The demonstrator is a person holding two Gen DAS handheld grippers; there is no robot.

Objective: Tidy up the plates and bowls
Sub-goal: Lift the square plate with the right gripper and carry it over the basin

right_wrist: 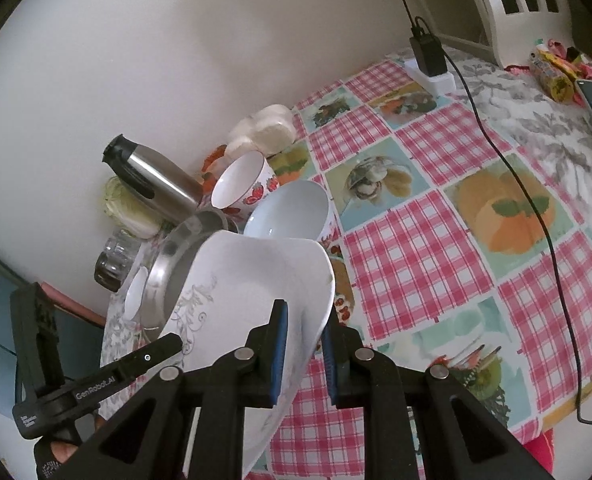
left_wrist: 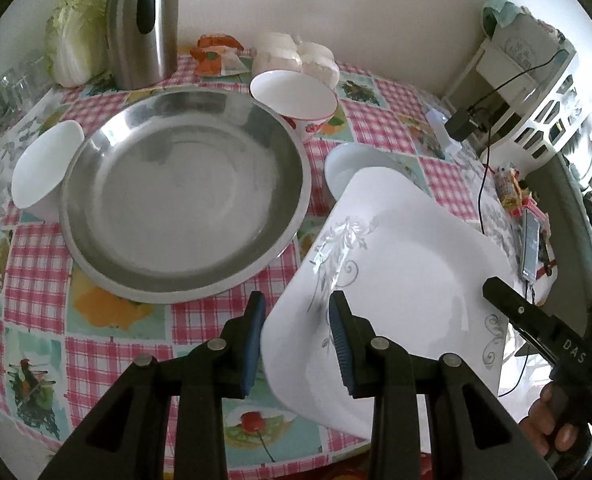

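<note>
plate [left_wrist: 395,264]: white, squarish, grey leaf scrollwork on rim, tilted above checked tablecloth [left_wrist: 200,320]
left gripper [left_wrist: 297,340]: clamped on plate's near edge
right gripper [right_wrist: 301,354]: pinching opposite rim

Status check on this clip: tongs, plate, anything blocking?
Left tongs and right tongs both clamped on the white plate. Plate tilted, off the tablecloth. Steel basin and a white bowl close alongside.

Both tongs, left [left_wrist: 297,340] and right [right_wrist: 301,354], clamped, angled downward.
</note>
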